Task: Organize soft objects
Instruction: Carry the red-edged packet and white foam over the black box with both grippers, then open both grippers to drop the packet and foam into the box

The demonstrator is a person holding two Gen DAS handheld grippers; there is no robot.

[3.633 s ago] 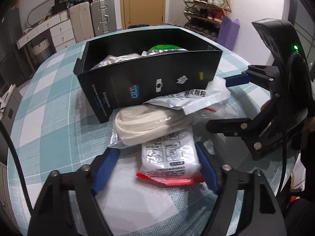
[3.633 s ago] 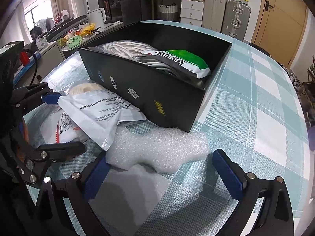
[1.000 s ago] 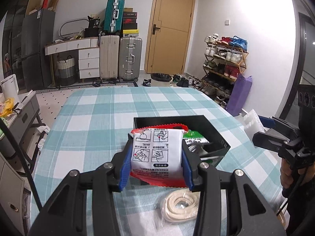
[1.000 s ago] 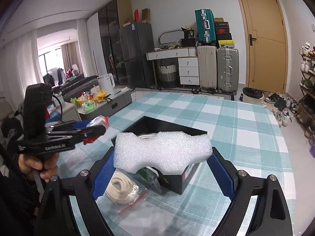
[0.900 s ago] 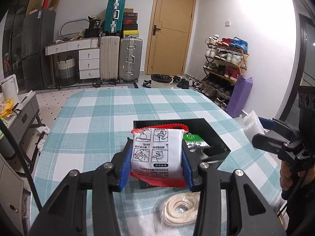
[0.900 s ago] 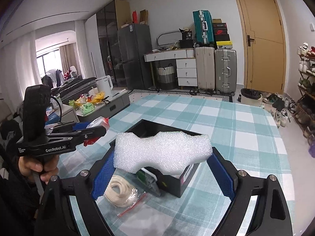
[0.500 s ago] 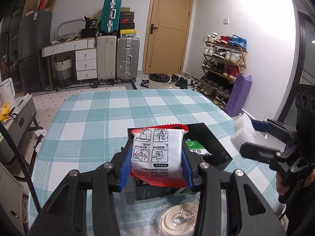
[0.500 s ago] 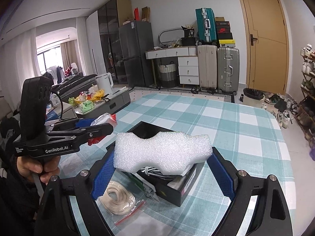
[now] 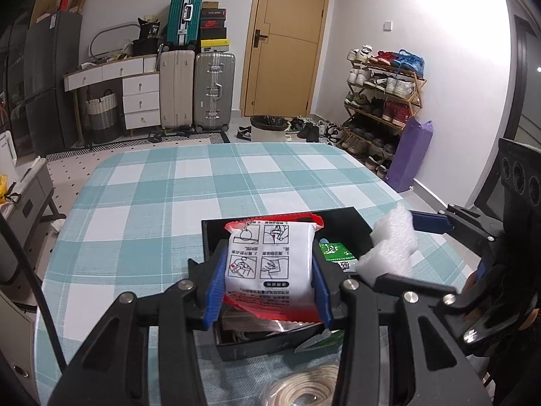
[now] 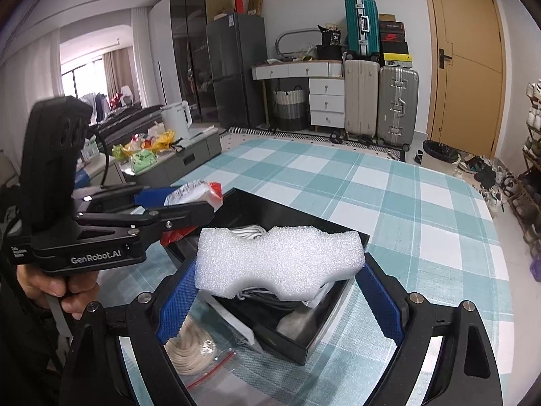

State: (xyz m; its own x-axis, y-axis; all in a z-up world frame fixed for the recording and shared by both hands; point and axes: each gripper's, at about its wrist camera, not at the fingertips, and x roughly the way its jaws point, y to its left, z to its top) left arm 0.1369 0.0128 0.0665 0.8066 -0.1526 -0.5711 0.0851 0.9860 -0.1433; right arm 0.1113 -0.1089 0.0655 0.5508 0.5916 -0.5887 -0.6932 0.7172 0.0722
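My left gripper (image 9: 268,280) is shut on a white packet with red edges (image 9: 270,264) and holds it in the air over the black box (image 9: 263,346). It also shows at the left in the right wrist view (image 10: 189,199). My right gripper (image 10: 280,291) is shut on a white foam piece (image 10: 277,257), held above the box (image 10: 294,341); the foam also shows in the left wrist view (image 9: 392,250). Inside the box lie a green-labelled bag (image 9: 334,252) and white cord (image 10: 250,230). A bagged coil of cream rope (image 10: 189,348) lies on the table beside the box.
The table has a teal and white checked cloth (image 9: 169,203). Beyond it stand suitcases (image 9: 196,84), a drawer unit (image 9: 138,98), a door, a bin (image 9: 267,128) and a shoe rack (image 9: 382,101). A low cabinet with a kettle (image 10: 175,121) stands to the left.
Both grippers have come lower and closer over the black box with their loads. The right gripper and foam now sit nearer the left gripper. The rope bag stays on the table.
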